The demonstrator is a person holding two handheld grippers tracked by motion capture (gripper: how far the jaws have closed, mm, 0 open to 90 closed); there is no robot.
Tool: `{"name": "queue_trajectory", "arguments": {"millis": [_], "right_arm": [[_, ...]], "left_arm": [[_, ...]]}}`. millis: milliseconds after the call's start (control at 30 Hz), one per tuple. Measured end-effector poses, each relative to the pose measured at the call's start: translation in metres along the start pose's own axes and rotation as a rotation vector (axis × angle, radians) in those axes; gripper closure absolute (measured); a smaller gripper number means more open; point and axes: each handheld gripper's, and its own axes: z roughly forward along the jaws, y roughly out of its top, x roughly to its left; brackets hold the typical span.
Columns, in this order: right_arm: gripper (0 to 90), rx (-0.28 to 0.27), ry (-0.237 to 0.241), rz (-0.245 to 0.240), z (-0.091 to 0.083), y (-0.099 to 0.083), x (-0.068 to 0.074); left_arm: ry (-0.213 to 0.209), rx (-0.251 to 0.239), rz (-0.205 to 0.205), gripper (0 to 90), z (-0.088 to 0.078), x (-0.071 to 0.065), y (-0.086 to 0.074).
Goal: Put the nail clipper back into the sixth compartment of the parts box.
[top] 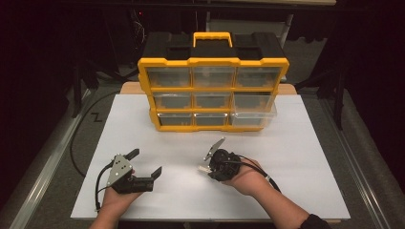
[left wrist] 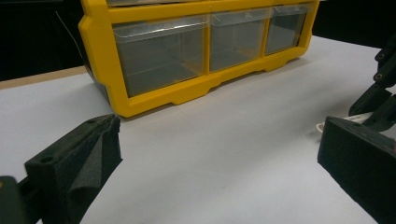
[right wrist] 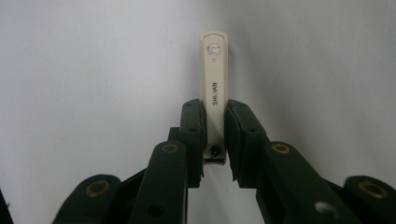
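A slim cream nail clipper [right wrist: 215,70] with small print on its lever is clamped between the pads of my right gripper [right wrist: 215,112], and its far end sticks out past the fingertips. From above, that gripper [top: 206,167] lies low over the white board, pointing left, with the clipper [top: 202,168] at its tip. My left gripper [top: 145,162] rests at the front left, its jaws wide apart with nothing between them. In the left gripper view [left wrist: 219,140] it faces the yellow organizer [left wrist: 187,88].
The yellow and black drawer organizer [top: 213,81] with clear drawers stands at the back of the white board [top: 296,152]. Its bottom right drawer [top: 254,118] is pulled out a little. Dark floor and stands surround the table.
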Motion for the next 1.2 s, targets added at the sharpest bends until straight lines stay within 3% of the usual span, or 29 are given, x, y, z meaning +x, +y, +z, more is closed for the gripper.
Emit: {"name": "queue_trajectory", "arguments": {"millis": [333,933,1200], "right_arm": [[79.6,-0.002,-0.001,0.001,-0.011,-0.014,-0.011],[79.6,0.047,-0.005,-0.003,-0.026,-0.044,-0.025],[79.6,0.051,-0.001,0.024,-0.034,-0.056,-0.033]], "left_arm": [[0.001,0.001,0.000,0.4,0.000,0.000,0.000],[0.007,-0.005,0.006,0.4,0.000,0.000,-0.001],[0.010,-0.006,0.010,0.4,0.000,0.001,-0.001]]}}
